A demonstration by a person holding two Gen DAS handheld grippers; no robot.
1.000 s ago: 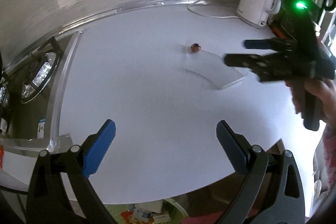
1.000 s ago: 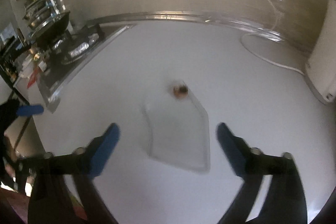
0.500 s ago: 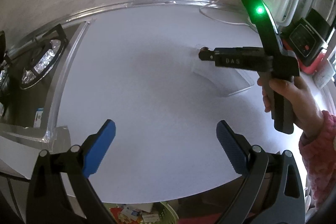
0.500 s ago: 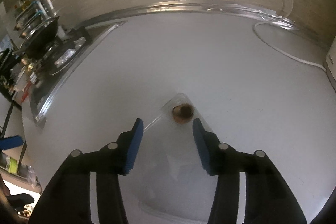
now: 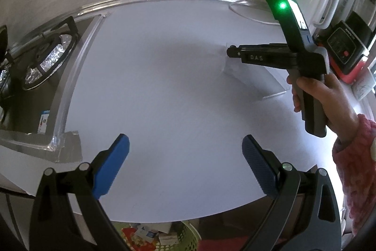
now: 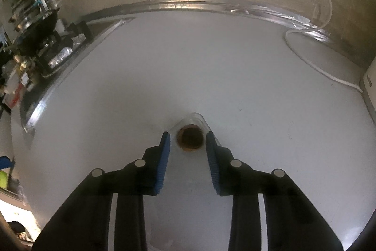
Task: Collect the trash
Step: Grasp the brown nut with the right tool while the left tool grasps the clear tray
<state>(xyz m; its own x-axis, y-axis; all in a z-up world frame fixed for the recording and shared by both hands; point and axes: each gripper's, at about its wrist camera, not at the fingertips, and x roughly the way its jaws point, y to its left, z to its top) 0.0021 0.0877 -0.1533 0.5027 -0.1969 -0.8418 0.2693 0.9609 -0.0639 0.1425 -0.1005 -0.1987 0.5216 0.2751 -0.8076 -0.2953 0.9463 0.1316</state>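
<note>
A small round brown piece of trash [image 6: 189,140] lies on a clear plastic sheet [image 6: 199,119] on the white counter [image 6: 211,67]. My right gripper [image 6: 187,137] is low over the sheet, its blue pads [image 6: 165,145] on either side of the brown piece with small gaps, not touching it. In the left wrist view the right gripper [image 5: 231,51] is seen from the side over the sheet [image 5: 256,79]; the brown piece is hidden there. My left gripper [image 5: 185,145] is wide open and empty above the counter's near edge.
A gas hob [image 5: 44,55] sits at the left. A white kettle [image 5: 315,1] with its cord [image 6: 312,62], a red scale [image 5: 345,51] and a cup stand at the back right. A green basket [image 5: 164,237] with trash sits below the counter's front edge.
My right gripper has moved forward and down over the plastic sheet and narrowed from wide open to closely flanking the brown piece. My left gripper has stayed open, barely moving.
</note>
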